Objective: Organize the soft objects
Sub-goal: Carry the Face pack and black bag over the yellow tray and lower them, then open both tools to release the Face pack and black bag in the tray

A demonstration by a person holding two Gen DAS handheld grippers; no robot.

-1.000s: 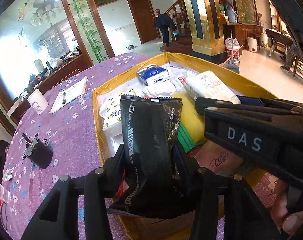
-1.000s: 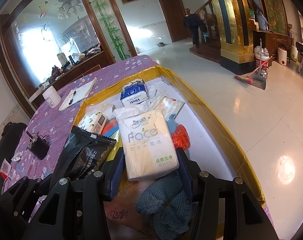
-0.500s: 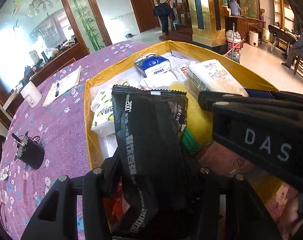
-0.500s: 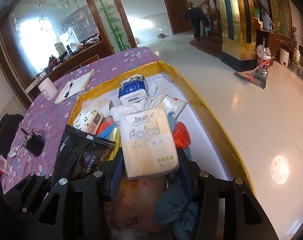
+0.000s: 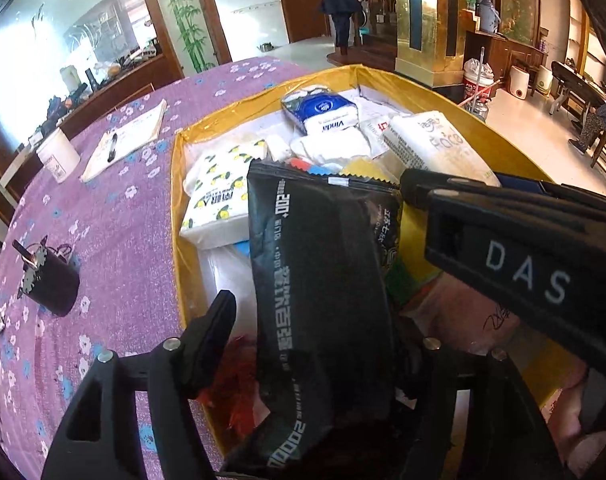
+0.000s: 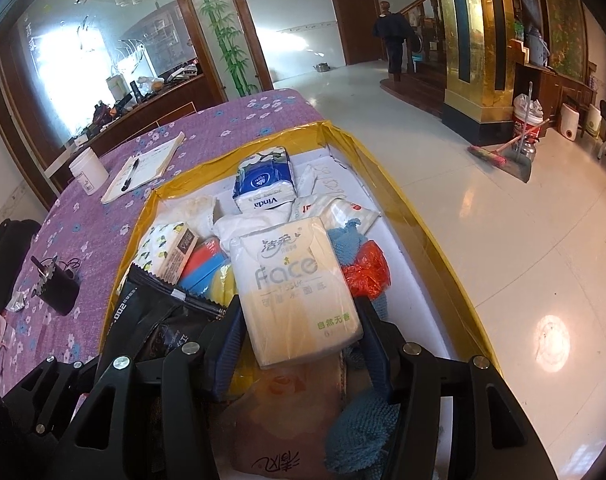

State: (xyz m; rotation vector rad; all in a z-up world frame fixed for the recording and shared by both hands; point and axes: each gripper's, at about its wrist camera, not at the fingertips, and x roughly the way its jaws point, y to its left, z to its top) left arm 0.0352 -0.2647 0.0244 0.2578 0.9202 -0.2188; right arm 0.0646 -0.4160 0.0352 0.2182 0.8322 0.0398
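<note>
A black foil pack (image 5: 319, 260) with white print hangs over the near end of the yellow-rimmed box (image 5: 179, 240), between the jaws of my left gripper (image 5: 315, 312). Those jaws are opening. The left finger (image 5: 211, 320) stands clear of the pack and the right finger is hidden behind it. My right gripper (image 6: 299, 320) is shut on a cream "Face" tissue pack (image 6: 291, 280), with its blue pads (image 6: 227, 336) pressing both sides above the box (image 6: 423, 248). The black pack (image 6: 155, 320) lies just left of it. The right gripper's black housing marked DAS (image 5: 523, 276) crosses the left wrist view.
The box holds a blue Vinda tissue pack (image 6: 263, 184), a lemon-print pack (image 5: 219, 208), red mesh (image 6: 367, 272), blue knit cloth (image 6: 359, 432) and a pink bag (image 6: 291, 420). On the purple cloth left of it are a notebook with a pen (image 5: 127, 136), a white jar (image 5: 57, 156) and a black cup (image 5: 51, 284).
The left jaws have spread and the left finger has come off the black pack, which has sagged lower over the box. The right gripper has kept hold of the tissue pack and drifted a little.
</note>
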